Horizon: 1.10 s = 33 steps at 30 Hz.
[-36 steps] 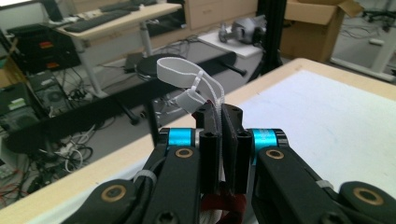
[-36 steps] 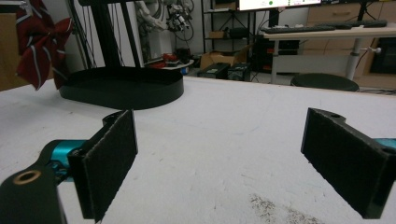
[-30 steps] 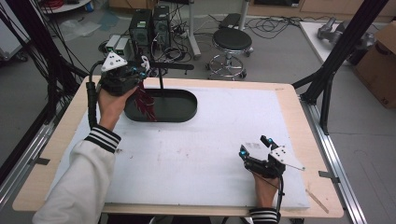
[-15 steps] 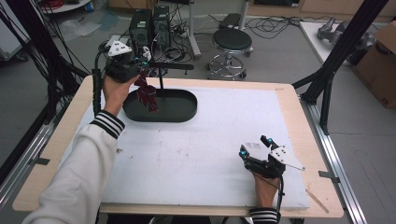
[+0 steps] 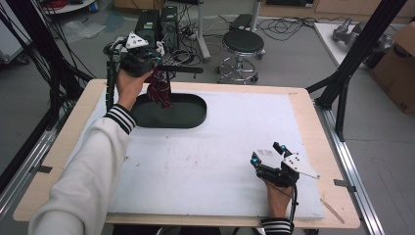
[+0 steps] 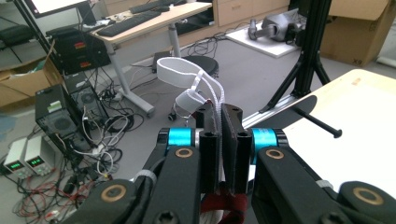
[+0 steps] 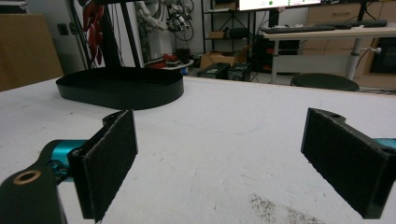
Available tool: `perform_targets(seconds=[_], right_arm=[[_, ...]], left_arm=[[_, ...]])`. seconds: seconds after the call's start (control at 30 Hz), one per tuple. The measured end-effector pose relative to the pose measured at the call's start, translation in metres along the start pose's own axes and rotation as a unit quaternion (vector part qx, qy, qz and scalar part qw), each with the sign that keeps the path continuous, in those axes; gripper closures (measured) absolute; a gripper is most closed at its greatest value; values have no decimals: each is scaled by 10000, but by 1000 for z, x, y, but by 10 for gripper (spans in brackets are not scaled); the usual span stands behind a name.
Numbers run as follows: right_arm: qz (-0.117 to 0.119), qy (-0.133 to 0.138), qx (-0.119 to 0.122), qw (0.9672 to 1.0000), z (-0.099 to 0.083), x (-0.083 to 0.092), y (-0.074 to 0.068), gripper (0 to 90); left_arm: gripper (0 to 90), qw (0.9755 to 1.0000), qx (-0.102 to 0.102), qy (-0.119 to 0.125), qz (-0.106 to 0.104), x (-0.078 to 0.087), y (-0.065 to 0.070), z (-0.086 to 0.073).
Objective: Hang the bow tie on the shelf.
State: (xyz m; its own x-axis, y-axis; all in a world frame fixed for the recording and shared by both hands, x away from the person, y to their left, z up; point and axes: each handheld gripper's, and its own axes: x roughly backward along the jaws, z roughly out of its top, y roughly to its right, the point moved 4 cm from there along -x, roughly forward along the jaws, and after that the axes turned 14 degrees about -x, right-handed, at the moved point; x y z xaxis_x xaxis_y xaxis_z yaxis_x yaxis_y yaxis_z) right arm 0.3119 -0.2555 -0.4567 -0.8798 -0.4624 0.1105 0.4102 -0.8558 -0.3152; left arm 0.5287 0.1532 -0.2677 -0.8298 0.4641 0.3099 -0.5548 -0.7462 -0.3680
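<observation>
I have the left gripper [image 5: 155, 68] raised above the far left corner of the table [image 5: 298, 105], its jaws pressed together on a dark red cloth item with white straps [image 5: 160, 90]. In the left gripper view the white straps [image 6: 187, 79] loop up out of the pinched jaws, with the red cloth bunched below them. The cloth hangs down from the jaws over the far end of the black oval tray [image 5: 188, 115], which sits on the white mat [image 5: 235, 147] near the table's far left corner. My right gripper [image 5: 262, 164] rests on the mat near the table's near right corner, jaws spread wide with nothing between them; in its own view the tray [image 7: 121, 88] lies well ahead.
</observation>
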Motion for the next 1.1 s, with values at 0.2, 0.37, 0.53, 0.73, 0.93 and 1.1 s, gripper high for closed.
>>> perform_targets(seconds=[0.2,0.37,0.53,0.73,0.93,1.1], right_arm=[[15,8,-7,10000,0,0,0,98],[12,18,-6,10000,0,0,0,98],[5,4,0,10000,0,0,0,98],[-1,2,6,10000,0,0,0,98],[-8,-5,1,10000,0,0,0,98],[-5,6,7,10000,0,0,0,98]], left_arm=[[856,10000,-33,-31,52,-7,-1,3],[856,9999,-39,-105,22,-13,0,0],[856,9998,-23,-179,-52,-19,2,-4],[856,9995,55,-226,-198,-27,9,-8],[855,9994,100,-250,-238,-31,13,-12],[847,9993,134,-259,-245,-30,12,-12]])
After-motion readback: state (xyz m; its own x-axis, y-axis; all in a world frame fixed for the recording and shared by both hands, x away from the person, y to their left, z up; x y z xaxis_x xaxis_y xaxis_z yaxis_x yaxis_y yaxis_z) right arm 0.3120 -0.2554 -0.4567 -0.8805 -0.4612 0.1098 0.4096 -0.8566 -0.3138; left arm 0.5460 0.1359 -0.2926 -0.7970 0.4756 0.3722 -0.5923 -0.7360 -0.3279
